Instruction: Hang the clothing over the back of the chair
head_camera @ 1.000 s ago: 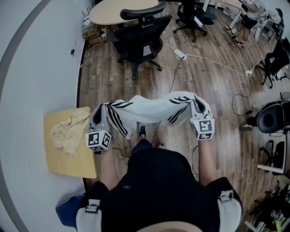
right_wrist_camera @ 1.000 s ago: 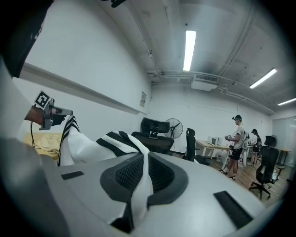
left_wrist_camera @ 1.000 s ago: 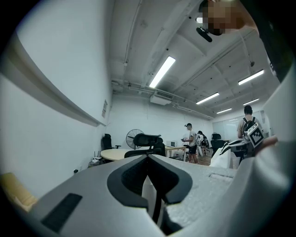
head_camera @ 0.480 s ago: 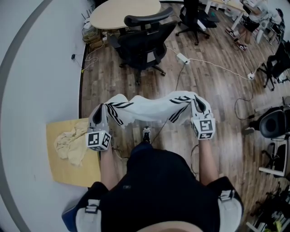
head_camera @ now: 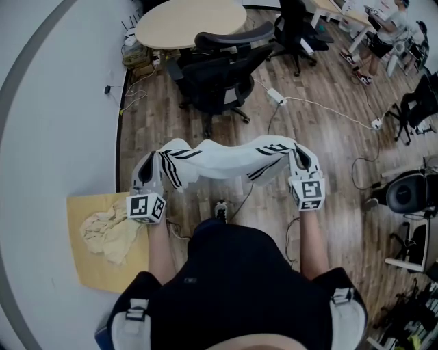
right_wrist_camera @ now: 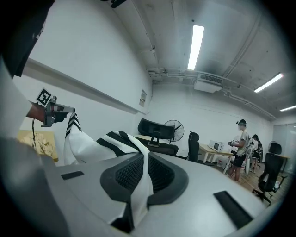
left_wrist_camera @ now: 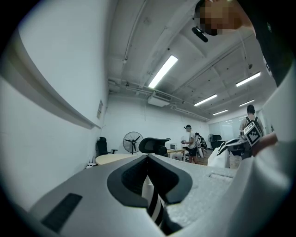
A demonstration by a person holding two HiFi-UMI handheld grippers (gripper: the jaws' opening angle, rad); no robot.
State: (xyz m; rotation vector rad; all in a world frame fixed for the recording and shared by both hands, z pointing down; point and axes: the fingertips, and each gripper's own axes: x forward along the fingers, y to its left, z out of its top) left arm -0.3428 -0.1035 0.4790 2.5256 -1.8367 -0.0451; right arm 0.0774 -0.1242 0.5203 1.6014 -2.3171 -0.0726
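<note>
the left gripper (head_camera: 146, 181) and right gripper (head_camera: 302, 166) each pinch one end of the white striped clothing (head_camera: 222, 160), stretching it wide and raised between them, likely so it can drop flat over the back of the black chair (head_camera: 219, 68) farther ahead.

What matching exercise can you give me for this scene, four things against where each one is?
Things:
1. striped garment
2. office chair
3. beige cloth
4. round table

Places:
A. on the yellow board
B. beyond the chair, farthest away
C. stretched between the left gripper and right gripper
D. on the wood floor, ahead of the garment

Pairs: 1-C, 2-D, 3-A, 4-B
</note>
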